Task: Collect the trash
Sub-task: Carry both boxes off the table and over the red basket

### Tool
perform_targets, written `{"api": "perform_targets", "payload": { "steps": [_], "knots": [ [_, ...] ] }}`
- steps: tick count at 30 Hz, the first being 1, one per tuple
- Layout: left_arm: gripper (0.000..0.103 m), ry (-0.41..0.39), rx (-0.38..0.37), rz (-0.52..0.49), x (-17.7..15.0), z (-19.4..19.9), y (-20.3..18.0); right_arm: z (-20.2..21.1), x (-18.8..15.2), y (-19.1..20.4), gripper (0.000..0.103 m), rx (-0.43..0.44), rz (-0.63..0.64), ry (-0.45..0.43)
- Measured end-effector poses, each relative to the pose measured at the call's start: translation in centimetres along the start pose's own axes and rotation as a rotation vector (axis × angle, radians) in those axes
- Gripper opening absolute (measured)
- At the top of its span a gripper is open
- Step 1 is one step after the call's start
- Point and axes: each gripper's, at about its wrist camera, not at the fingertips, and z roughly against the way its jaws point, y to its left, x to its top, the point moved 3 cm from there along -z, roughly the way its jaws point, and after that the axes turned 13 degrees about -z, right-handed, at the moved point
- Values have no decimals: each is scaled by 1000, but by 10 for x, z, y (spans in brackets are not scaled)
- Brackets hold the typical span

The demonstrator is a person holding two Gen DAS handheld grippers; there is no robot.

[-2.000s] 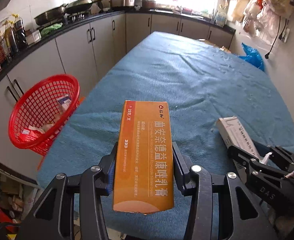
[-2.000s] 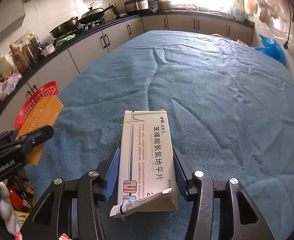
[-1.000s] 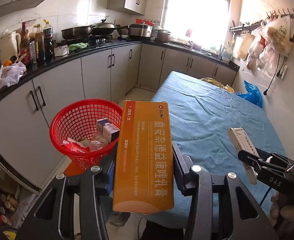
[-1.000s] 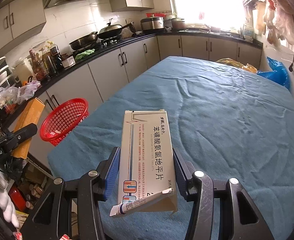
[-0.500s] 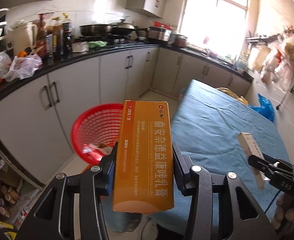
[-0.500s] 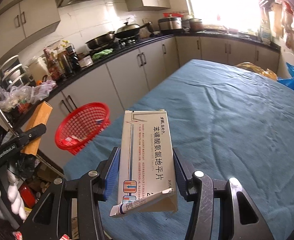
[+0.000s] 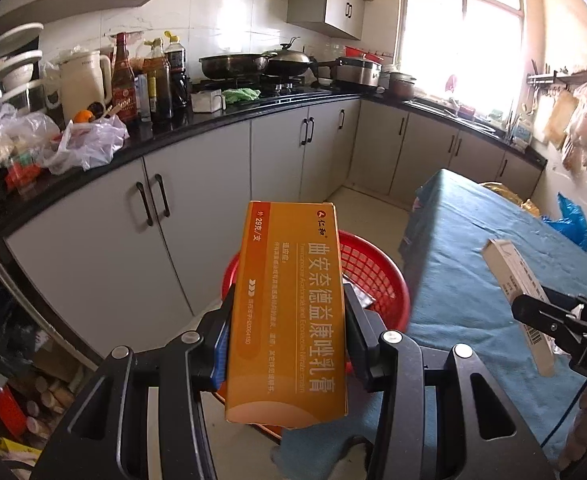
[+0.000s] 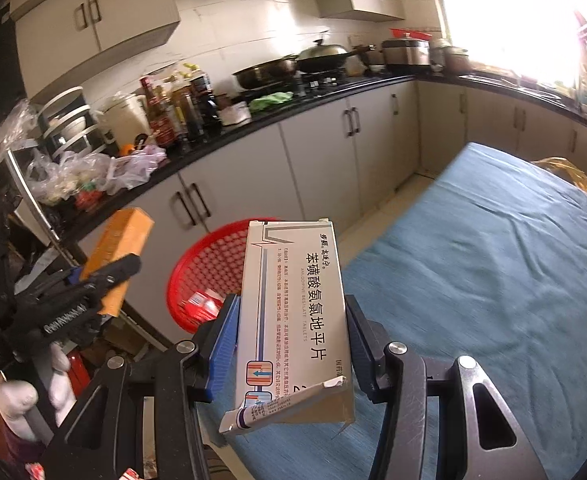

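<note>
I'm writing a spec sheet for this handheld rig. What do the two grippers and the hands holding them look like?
Both are black metal linkage grippers with silver pivot bolts and blue pads inside the fingers. The left gripper carries white lettering on its side, seen from the right wrist view; the right gripper shows white letters too, partly cut off. The hand on the left one wears a white glove.

Daylight is pouring through the far window (image 7: 461,36) onto grey cabinets (image 7: 197,200) running under a cluttered black counter (image 7: 253,110), while a blue-covered table (image 8: 493,260) is filling the right.
</note>
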Motion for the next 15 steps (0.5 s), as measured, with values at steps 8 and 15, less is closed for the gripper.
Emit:
{"api": "perform_targets", "payload": {
  "steps": [8,15],
  "knots": [
    [45,23,34,-34,8,-24,4,-25,17,27,54,36,31,-4],
    [45,41,35,-40,14,-45,8,-51,28,37,54,37,44,10]
  ]
}}
